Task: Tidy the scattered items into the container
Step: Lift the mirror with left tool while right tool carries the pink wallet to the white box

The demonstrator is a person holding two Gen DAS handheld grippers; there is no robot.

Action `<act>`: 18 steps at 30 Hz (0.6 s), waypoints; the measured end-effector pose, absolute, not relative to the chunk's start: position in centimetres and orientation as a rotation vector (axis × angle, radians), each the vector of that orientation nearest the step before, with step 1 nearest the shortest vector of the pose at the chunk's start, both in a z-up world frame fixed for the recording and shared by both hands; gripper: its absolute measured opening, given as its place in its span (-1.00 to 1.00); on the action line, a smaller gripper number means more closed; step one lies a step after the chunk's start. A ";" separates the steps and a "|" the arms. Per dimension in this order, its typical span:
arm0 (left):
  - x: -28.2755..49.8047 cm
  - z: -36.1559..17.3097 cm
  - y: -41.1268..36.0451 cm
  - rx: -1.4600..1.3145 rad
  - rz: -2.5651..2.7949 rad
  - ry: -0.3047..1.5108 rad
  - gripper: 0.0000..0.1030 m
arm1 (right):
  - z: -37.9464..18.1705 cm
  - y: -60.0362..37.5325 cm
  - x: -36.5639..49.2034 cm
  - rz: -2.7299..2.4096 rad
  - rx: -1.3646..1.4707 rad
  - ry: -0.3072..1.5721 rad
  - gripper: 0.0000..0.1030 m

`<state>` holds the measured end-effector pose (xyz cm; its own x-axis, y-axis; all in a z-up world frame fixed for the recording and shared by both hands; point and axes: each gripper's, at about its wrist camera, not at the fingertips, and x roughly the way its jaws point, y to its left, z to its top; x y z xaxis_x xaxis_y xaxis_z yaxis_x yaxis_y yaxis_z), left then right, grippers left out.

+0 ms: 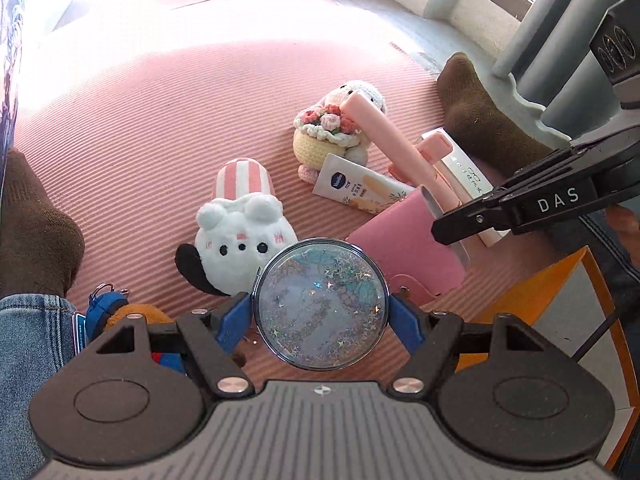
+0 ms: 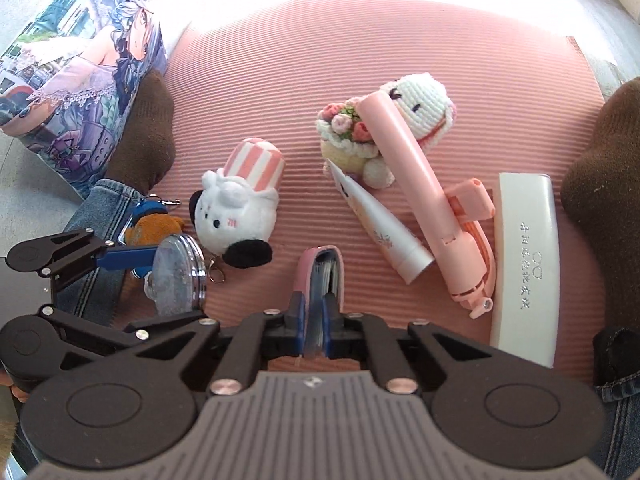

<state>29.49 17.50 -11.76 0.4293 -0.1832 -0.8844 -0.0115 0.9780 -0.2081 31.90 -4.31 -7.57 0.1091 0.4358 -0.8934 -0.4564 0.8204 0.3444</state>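
Note:
In the left wrist view my left gripper [image 1: 322, 322] is shut on a round clear disc filled with glitter stars [image 1: 320, 300], held by its edges above the pink mat [image 1: 180, 120]. My right gripper [image 2: 314, 306] is shut on a pink wallet [image 2: 320, 264], gripped edge-on with its card pockets showing. The left wrist view shows the same wallet [image 1: 404, 256] hanging from the right gripper's black fingers [image 1: 452, 226]. On the mat lie a white plush with a striped hat [image 2: 236, 208], a crochet bunny with a flower basket [image 2: 384, 128], a pink selfie stick [image 2: 420, 192], a cream tube [image 2: 384, 232] and a white glasses case [image 2: 524, 260].
A brown bear keychain with blue trim [image 2: 152, 224] lies by a denim-clad leg. Feet in brown socks [image 2: 148, 132] [image 2: 600, 184] flank the mat. An illustrated box [image 2: 80, 80] stands at the back left. An orange container edge [image 1: 596, 280] shows at the right of the left wrist view.

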 end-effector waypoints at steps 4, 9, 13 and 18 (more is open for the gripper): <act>29.9 -12.3 17.1 -0.196 -0.117 1.129 0.68 | -7.0 -3.1 31.8 0.724 0.009 1.312 -1.00; 30.0 -12.8 17.3 -0.201 -0.100 1.146 0.68 | -7.2 -1.7 31.5 0.765 -0.004 1.311 -1.00; 30.0 -13.0 17.5 -0.227 -0.104 1.146 0.68 | -7.1 -1.7 31.6 0.772 -0.018 1.303 -0.92; 30.2 -12.9 17.0 -0.219 -0.102 1.141 0.68 | -6.7 -1.6 30.8 0.787 -0.084 1.254 -0.89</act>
